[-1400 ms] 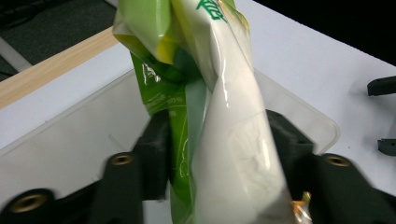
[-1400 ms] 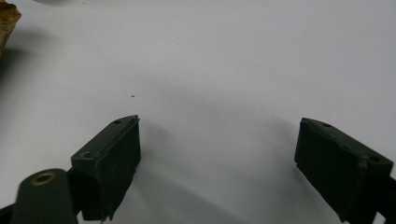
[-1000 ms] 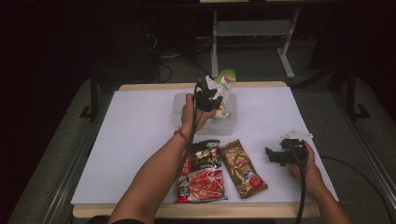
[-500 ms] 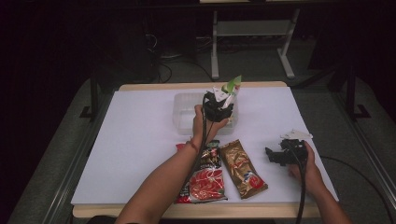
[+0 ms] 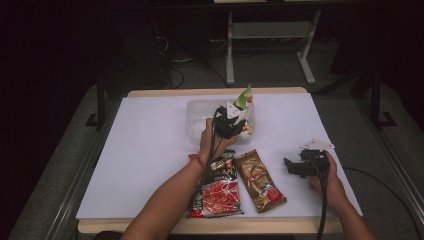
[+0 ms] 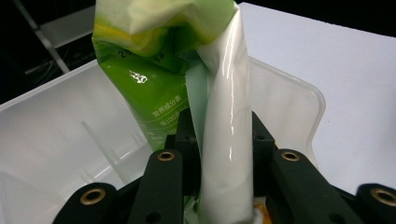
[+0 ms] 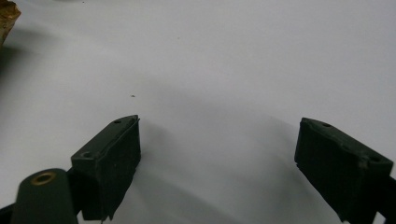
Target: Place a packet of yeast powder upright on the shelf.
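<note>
Left gripper [image 5: 235,119] clamped on a green-and-white snack packet [image 6: 187,88], jaws having just been closing further with the packet pinched upright between them, its folded white seam running straight up from the pads in the left gripper view. Packet poised over the clear plastic bin [image 5: 197,120] at the far middle of the white table [image 5: 145,165], lower end apparently inside the rim, green top sticking up above the gripper in the high view. Judged step: lowering the packet into the bin and letting go. Best done by sinking a little deeper before release, keeping the packet clear of the near wall, then tilting it toward the empty left half of the bin so it lies flat rather than standing on end. Release to be gradual, since glossy film can cling to one pad and drag back out on the lift. Straight lift afterwards, to avoid nudging the light bin across the table. Right gripper [image 5: 300,167] resting low over bare table at the right, jaws spread wide with nothing between them. 3 more packets waiting near the front edge: a red one [image 5: 217,197], a dark one [image 5: 224,167] partly on top of it, and a gold-brown one [image 5: 260,181] just beside them.
</note>
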The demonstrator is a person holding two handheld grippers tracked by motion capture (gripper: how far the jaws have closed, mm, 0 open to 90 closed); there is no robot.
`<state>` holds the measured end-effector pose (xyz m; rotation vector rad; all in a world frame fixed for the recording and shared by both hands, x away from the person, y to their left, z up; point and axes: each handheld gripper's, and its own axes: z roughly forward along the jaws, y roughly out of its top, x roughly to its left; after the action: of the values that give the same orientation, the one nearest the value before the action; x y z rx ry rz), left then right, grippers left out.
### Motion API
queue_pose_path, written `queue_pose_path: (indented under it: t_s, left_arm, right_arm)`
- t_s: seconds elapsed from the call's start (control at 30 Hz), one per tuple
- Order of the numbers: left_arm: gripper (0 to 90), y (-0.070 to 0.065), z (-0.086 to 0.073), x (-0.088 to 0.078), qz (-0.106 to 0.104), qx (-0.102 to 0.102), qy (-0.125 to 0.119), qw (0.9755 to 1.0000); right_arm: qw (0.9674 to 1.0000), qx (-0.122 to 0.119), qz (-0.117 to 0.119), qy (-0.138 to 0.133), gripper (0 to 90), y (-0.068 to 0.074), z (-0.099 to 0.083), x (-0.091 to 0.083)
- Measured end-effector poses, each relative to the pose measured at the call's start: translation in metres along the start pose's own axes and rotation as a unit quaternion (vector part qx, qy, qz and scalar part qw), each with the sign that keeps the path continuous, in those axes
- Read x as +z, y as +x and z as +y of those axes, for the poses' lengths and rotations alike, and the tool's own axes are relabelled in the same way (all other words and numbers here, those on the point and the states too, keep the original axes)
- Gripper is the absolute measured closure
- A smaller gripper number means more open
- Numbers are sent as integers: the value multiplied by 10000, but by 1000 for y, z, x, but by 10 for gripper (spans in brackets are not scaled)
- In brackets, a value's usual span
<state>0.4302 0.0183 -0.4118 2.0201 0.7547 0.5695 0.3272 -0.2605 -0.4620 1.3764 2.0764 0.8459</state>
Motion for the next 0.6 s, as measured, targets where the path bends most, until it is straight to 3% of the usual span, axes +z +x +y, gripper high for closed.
queue_pose_path:
  t_s: [0.27, 0.3, 0.4, 0.43, 0.6]
  left_arm:
    - [724, 4, 1, 2, -132, 113, 76, 9998]
    - [724, 5, 2, 2, -189, 192, 106, 9996]
    - [635, 12, 6, -5, -402, 79, 198, 9990]
    - [618, 14, 7, -9, -525, 106, 169, 9984]
    - [578, 22, 10, -22, -758, 274, 288, 9963]
  right_arm:
    - [10000, -29, -23, -15, 135, 1, 0, 0]
    - [10000, -27, -23, -14, 135, 1, 0, 0]
    - [10000, -37, -28, -20, 135, 1, 0, 0]
    - [10000, -28, -24, -16, 135, 1, 0, 0]
    - [10000, -1, 3, 0, 135, 0, 0, 0]
